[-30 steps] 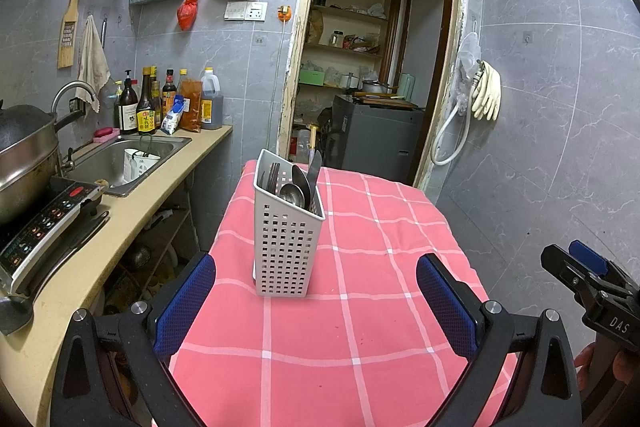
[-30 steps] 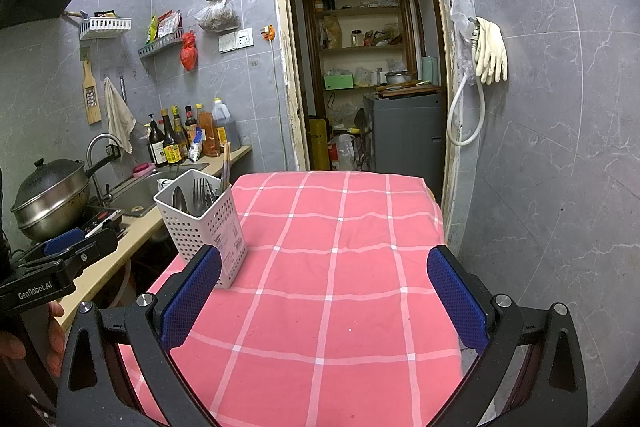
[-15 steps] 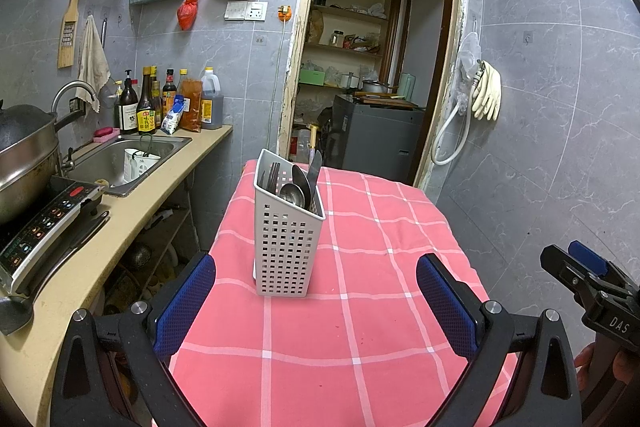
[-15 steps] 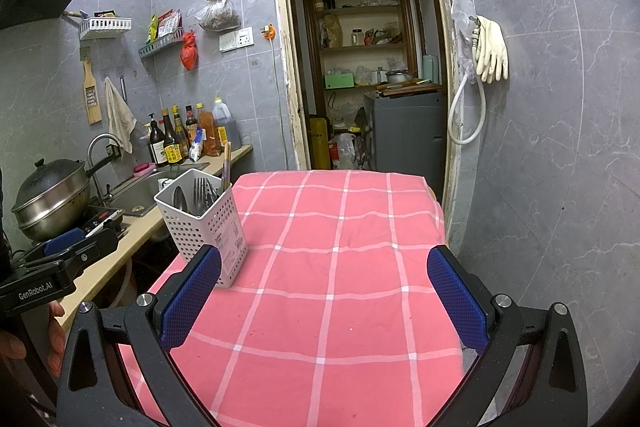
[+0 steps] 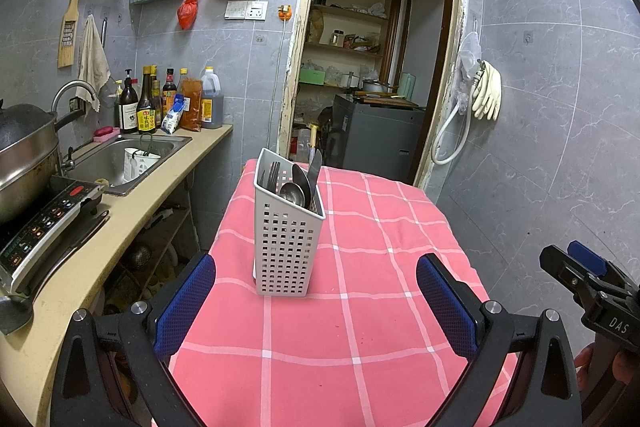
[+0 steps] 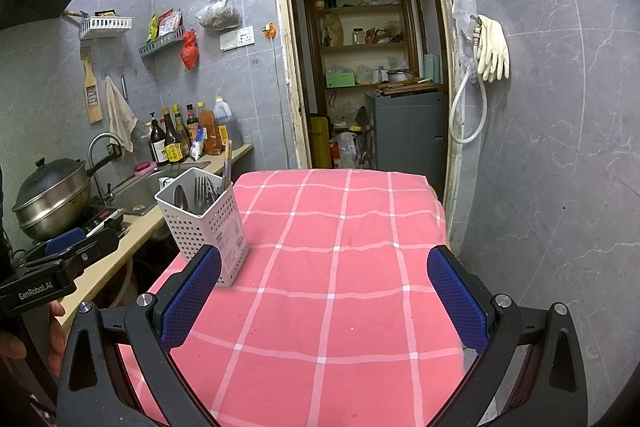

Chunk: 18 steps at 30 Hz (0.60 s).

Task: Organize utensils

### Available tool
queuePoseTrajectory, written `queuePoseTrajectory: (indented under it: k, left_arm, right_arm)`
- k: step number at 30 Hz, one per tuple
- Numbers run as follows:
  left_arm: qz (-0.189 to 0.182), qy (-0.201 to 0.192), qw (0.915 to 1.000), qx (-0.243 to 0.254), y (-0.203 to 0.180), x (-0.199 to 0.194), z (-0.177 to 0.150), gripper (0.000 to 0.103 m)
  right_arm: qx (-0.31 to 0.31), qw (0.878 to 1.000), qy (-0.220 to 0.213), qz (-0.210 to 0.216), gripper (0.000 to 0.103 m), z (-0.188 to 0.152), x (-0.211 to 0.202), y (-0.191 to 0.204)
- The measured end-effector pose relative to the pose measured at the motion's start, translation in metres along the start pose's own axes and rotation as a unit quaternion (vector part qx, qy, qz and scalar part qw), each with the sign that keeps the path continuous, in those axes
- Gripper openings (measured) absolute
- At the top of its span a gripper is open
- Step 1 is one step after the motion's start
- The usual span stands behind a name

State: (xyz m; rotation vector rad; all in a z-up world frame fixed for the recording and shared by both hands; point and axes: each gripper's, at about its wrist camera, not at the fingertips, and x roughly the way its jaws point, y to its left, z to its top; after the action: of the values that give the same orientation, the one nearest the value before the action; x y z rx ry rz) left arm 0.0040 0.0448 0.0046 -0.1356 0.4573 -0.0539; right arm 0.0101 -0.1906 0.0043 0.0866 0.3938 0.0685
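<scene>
- The white holder point(image 5: 287, 231) stands upright on the pink checked cloth point(image 5: 360, 307) that covers the counter, at the middle of the left-hand view and toward the left of the right-hand view.
- Inside it I can make out a fork point(image 5: 273, 174), two spoons point(image 5: 296, 187) and a knife point(image 5: 314, 173), all standing on end; from the right-hand view a pair of chopsticks point(image 6: 227, 163) pokes up at the far corner.
- The left tongs point(image 5: 316, 311) hang low in the frame, spread wide with nothing between the blue pads point(image 5: 185, 303), and the holder sits just ahead of them, apart from both fingers.
- The right tongs point(image 6: 325, 303) are likewise spread wide and hold nothing; the holder sits near the left pad in that view, though I cannot tell whether they touch.
- No loose cutlery shows anywhere on the cloth in either view, so to my eye the sorting looks finished, or nearly so.
- What might be left, I would guess, is only to shift the holder to its proper spot, perhaps toward the kitchen counter point(image 5: 132, 211) by the sink point(image 5: 120, 159) at the left of the frame, though nothing here tells me that is wanted.
</scene>
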Motion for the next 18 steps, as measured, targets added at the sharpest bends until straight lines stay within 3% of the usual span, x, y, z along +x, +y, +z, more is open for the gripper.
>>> queuePoseTrajectory:
  k: [18]
  left_arm:
    - [0.000, 0.000, 1.0000, 0.000, 0.0004, 0.0000, 0.0006, 0.101]
  right_arm:
    - [0.000, 1.000, 0.000, 0.000, 0.101, 0.0004, -0.0004, 0.0003]
